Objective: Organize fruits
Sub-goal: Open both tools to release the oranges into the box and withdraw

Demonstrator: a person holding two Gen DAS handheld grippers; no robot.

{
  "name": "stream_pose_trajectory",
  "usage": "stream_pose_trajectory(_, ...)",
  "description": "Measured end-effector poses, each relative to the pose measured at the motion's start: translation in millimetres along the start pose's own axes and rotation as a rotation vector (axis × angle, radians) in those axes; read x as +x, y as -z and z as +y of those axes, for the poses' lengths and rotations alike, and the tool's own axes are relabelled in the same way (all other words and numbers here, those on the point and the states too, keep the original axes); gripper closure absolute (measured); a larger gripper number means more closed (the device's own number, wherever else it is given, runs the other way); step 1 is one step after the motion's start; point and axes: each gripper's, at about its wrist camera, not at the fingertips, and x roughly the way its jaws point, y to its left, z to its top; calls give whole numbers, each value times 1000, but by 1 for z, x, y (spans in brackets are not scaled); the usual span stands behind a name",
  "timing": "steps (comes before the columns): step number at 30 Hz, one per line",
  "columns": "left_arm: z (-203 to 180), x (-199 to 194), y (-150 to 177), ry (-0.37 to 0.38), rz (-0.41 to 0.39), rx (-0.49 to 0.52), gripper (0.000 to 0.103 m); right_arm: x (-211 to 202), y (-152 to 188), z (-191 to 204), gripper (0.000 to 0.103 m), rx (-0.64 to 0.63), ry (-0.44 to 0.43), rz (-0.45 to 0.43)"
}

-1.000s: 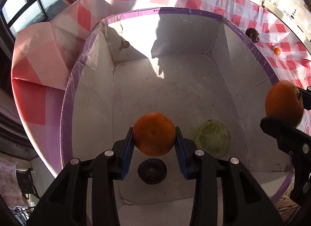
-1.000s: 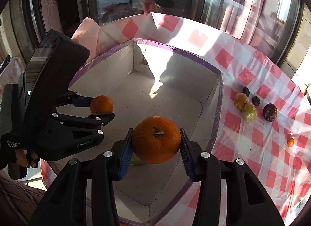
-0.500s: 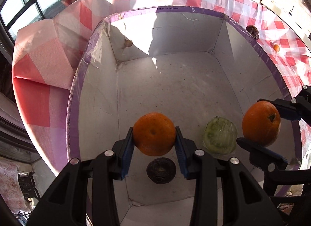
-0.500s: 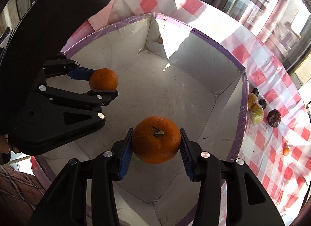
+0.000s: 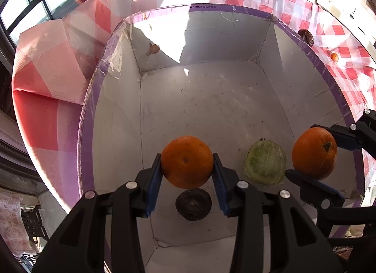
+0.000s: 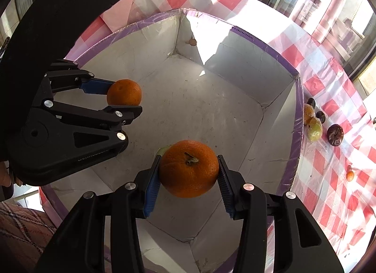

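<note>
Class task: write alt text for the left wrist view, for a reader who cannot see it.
The left gripper holds an orange between blue-padded fingers above a white box with a purple rim. On the box floor lie a green fruit and a dark fruit; at right, the right gripper holds a second orange.

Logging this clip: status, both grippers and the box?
Left gripper shut on orange; right gripper shut on second orange. Both over box. Green fruit, dark fruit inside, below.

Black gripper (image 5: 187,172) frames, blue ribbed pads, silver screws.
</note>
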Motion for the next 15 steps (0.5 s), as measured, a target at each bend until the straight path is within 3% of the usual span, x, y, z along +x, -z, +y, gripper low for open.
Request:
stream_pose_trajectory(4, 0, 1, 0, -11, 7, 0, 61, -2, -1, -3, 53, 16, -1, -18)
stream_pose_trajectory(7, 0, 1, -1, -21, 4, -7, 60, -2, -1, -5, 43, 24, -16, -28)
stream_pose_trajectory(15, -10, -5, -3, -42, -18, -46, 39, -6, 3, -20, 40, 54, -64, -60)
